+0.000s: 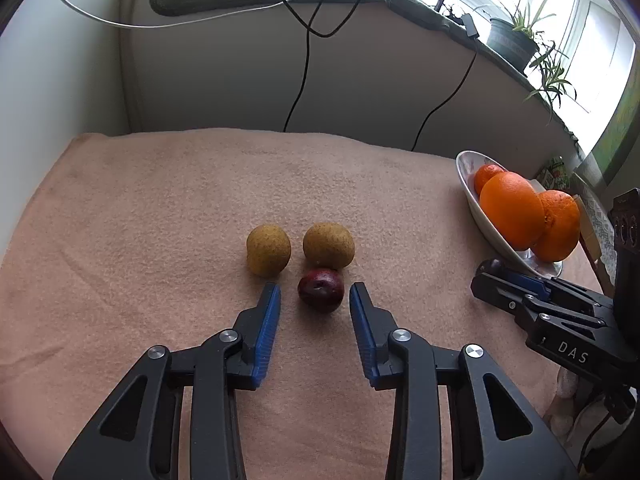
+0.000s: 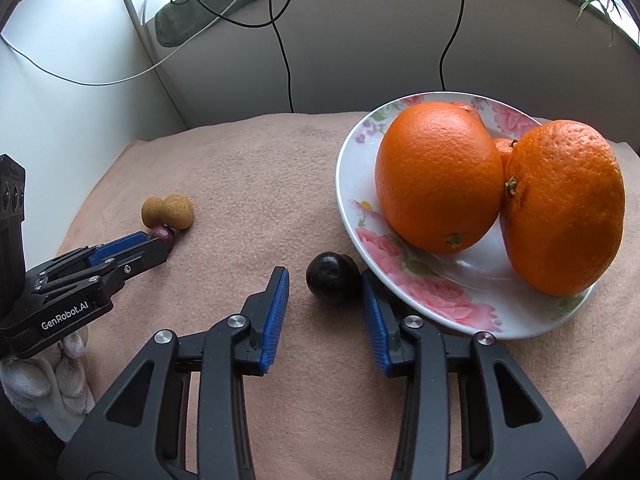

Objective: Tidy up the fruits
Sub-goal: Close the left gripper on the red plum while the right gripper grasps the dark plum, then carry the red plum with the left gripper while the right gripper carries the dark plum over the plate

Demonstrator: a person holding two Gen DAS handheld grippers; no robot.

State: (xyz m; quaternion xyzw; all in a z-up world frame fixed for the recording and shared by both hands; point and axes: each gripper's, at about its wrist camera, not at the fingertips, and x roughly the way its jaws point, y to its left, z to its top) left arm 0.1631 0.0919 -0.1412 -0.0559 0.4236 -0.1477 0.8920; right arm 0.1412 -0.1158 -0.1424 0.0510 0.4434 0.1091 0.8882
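Note:
A dark red plum (image 1: 321,290) lies on the peach cloth (image 1: 160,200) between the blue pads of my left gripper (image 1: 317,288), which is open with a gap on both sides. Just beyond the plum sit two yellow-brown round fruits (image 1: 268,250) (image 1: 329,245). In the right wrist view a near-black plum (image 2: 332,283) lies between the pads of my open right gripper (image 2: 325,276); the right pad is at its side and the left pad stands off. It rests against the rim of a floral plate (image 2: 348,168) holding two large oranges (image 2: 438,176) (image 2: 564,208).
Small tangerines (image 1: 486,174) lie behind the oranges on the plate (image 1: 466,176). Black and white cables (image 1: 304,72) hang down the back wall. A potted plant (image 1: 516,40) stands on the window sill. A white-gloved hand (image 2: 40,384) holds the left gripper (image 2: 156,242).

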